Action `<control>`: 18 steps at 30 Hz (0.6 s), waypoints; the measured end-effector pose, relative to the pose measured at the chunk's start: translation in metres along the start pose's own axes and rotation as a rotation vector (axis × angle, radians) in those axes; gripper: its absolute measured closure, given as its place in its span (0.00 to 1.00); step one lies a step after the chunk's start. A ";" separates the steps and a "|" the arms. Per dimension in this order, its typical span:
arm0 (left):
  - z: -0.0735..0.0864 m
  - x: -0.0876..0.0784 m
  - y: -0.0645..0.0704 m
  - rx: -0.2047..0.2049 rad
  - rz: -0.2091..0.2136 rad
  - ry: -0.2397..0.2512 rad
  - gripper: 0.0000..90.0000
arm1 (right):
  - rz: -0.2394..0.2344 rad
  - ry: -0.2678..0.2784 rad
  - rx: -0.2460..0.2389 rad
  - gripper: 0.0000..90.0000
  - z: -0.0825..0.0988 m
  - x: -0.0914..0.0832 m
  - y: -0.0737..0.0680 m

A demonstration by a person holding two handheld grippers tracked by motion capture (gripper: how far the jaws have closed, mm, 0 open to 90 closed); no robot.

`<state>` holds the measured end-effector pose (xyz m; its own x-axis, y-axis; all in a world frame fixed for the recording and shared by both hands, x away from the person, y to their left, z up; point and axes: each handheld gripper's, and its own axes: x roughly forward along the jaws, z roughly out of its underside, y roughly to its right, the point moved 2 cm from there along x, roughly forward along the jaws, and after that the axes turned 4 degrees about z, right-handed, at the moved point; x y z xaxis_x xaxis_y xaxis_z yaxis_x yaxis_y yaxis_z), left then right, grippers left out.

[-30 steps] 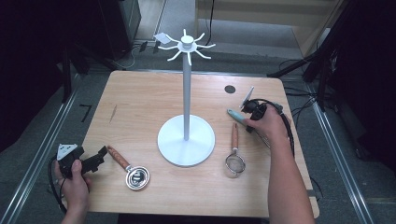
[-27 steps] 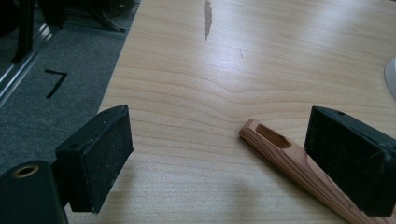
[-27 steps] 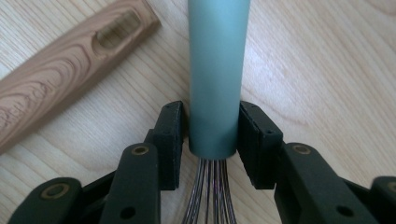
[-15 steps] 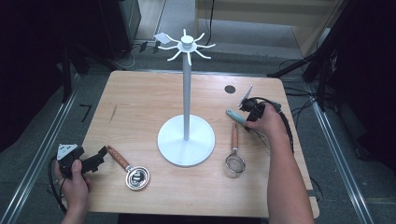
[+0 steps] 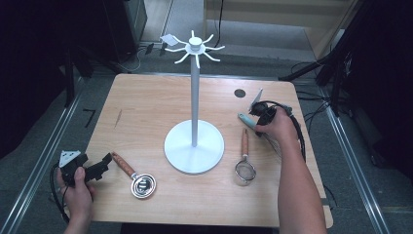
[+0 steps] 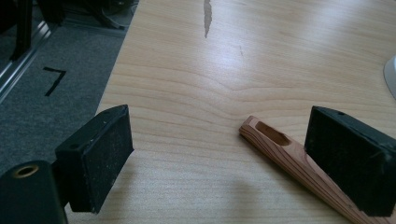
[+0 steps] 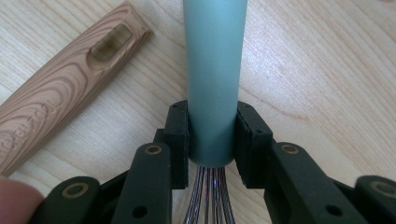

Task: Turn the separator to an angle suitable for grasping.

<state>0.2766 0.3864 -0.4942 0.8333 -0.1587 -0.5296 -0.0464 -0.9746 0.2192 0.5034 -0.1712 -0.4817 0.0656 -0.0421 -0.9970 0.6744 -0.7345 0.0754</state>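
high view: wooden table (image 5: 146, 112), grey floor (image 5: 44, 131)

Setting: a lab-type recording station. Indicators: a bare wooden table (image 5: 146, 107) on grey carpet (image 5: 44, 136), aluminium floor rails (image 5: 34, 180), loose cables (image 5: 311, 105), and dark equipment stands (image 5: 341, 58) around it.

Even overhead light keeps the pale desk (image 5: 156, 107) bright while its surroundings sink into near black (the floor barely readable), a soft sheen glares across the wood in the left gripper view, shadows fall faint and short, and the close fingers (image 7: 180, 140) look slightly soft.
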 end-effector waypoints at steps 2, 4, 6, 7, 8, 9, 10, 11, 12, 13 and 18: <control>0.000 0.000 0.000 -0.001 0.000 0.000 0.09 | 0.005 0.018 -0.002 0.79 0.002 -0.003 0.000; 0.000 0.000 0.000 0.000 -0.001 0.000 0.09 | 0.009 0.039 0.004 0.79 0.005 -0.009 0.000; 0.000 0.000 0.000 0.000 -0.001 0.000 0.09 | 0.017 0.080 0.011 0.79 0.009 -0.015 0.002; 0.000 0.000 0.000 0.000 -0.001 0.000 0.09 | 0.016 0.100 0.021 0.79 0.011 -0.019 0.002; 0.000 0.000 0.000 0.000 -0.001 0.000 0.09 | 0.020 0.115 0.024 0.79 0.013 -0.023 0.002; 0.000 0.000 0.000 0.000 -0.002 -0.002 0.09 | 0.018 0.130 0.025 0.79 0.015 -0.026 0.002; 0.000 0.000 0.000 0.000 -0.002 -0.002 0.09 | 0.016 0.148 0.023 0.79 0.017 -0.029 0.002; 0.000 0.000 0.000 0.001 -0.002 -0.002 0.09 | 0.021 0.162 0.027 0.79 0.019 -0.031 0.002; 0.000 0.000 0.000 0.001 -0.003 -0.001 0.09 | 0.019 0.179 0.031 0.79 0.021 -0.033 0.002; 0.000 0.000 0.000 0.002 -0.003 0.000 0.09 | 0.020 0.189 0.033 0.79 0.022 -0.035 0.003; 0.000 0.000 0.000 0.000 -0.002 -0.001 0.09 | 0.021 0.241 0.036 0.79 0.029 -0.042 0.004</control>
<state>0.2766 0.3864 -0.4942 0.8327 -0.1566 -0.5312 -0.0442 -0.9749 0.2181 0.4823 -0.1925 -0.4402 0.2562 0.1021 -0.9612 0.6445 -0.7591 0.0911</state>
